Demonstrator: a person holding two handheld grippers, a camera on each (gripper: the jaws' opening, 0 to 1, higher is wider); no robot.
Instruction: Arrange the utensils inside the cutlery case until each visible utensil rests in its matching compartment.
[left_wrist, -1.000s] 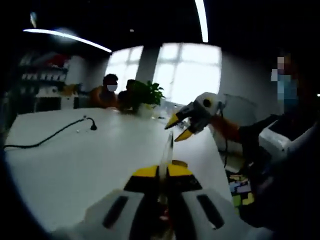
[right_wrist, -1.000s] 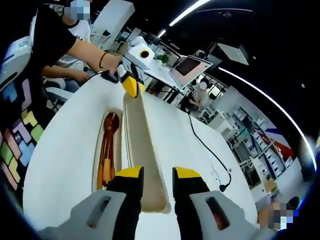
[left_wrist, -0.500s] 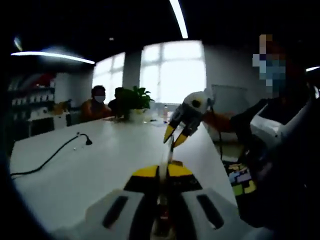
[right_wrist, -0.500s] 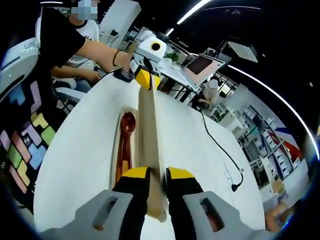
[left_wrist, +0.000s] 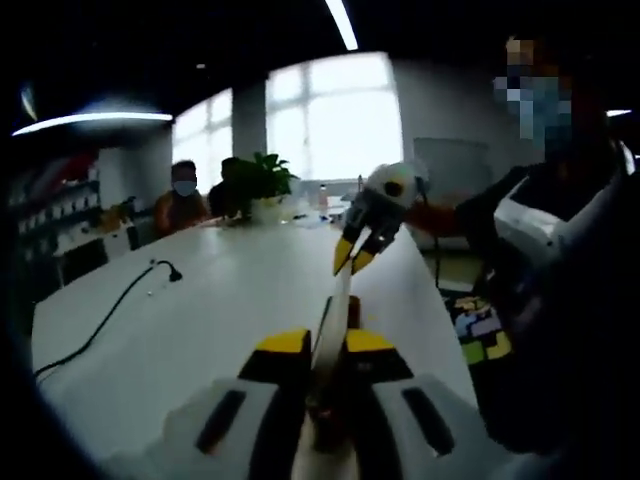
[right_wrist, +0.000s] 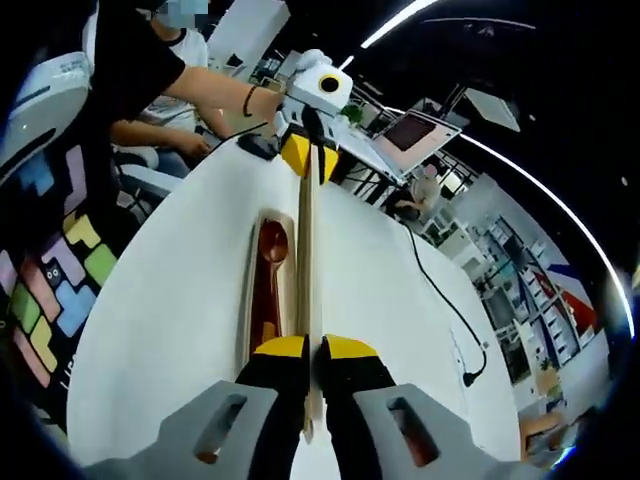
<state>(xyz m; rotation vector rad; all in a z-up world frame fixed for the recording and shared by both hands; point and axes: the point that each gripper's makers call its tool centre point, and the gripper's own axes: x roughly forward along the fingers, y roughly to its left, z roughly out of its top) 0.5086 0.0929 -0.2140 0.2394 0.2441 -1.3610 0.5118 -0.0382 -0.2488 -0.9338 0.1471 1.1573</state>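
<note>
White and long, the surface (right_wrist: 150, 330) of this open office carries the cutlery case (right_wrist: 258, 300), whose tray lies flat with a wooden spoon (right_wrist: 268, 270) resting lengthwise in its compartment. Above the tray the case's lid (right_wrist: 305, 270) stands on edge, seen as a thin pale strip running from one hand-held gripper to the other. It is held that way, I judge, so that both ends are controlled and the lid can be lowered squarely onto the tray without disturbing the utensils. The right hand-held gripper (right_wrist: 309, 352) has its yellow-tipped jaws nearly together, pinching the near end of the lid. The left hand-held gripper (left_wrist: 326, 350) is likewise clamped on the other end, the lid edge (left_wrist: 338, 305) rising between its jaws. Beyond, a black cable (left_wrist: 110, 310) trails across the surface, and a potted plant (left_wrist: 262, 185) stands by bright windows.
</note>
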